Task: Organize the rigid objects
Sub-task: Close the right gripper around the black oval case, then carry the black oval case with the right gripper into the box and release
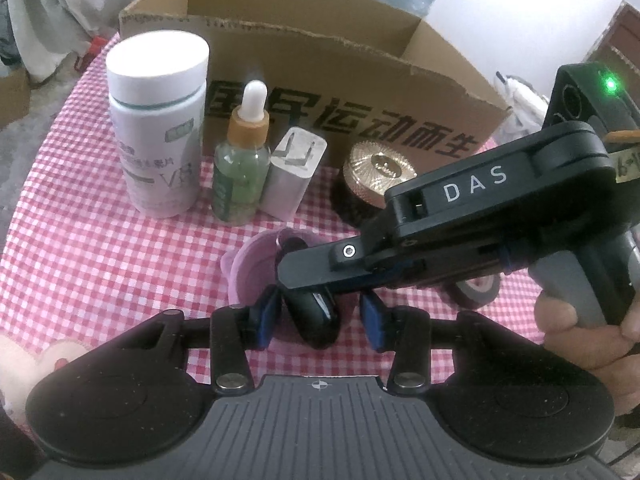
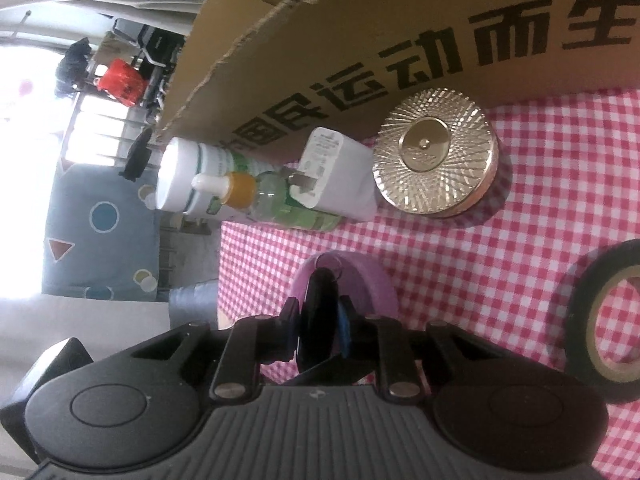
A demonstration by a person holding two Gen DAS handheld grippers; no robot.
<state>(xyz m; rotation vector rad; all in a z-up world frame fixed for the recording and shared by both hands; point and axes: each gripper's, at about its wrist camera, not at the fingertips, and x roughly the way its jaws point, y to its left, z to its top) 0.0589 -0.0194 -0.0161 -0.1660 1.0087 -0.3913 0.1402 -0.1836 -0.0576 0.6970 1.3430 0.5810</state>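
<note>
Left wrist view: a cardboard box with printed black characters stands at the far side of the red-checked tablecloth. Along its near wall, left to right, stand a white supplement bottle, a green dropper bottle, a white plug charger and a gold-lidded jar. Nearer, a pink cup lies on the cloth. A black clip-like object sits at the cup's mouth, between the left gripper's blue pads, which stand apart on either side without touching it. The right gripper reaches in from the right, held by a hand.

Right wrist view: the right gripper is clamped on the black object. A roll of black tape lies on the right.
</note>
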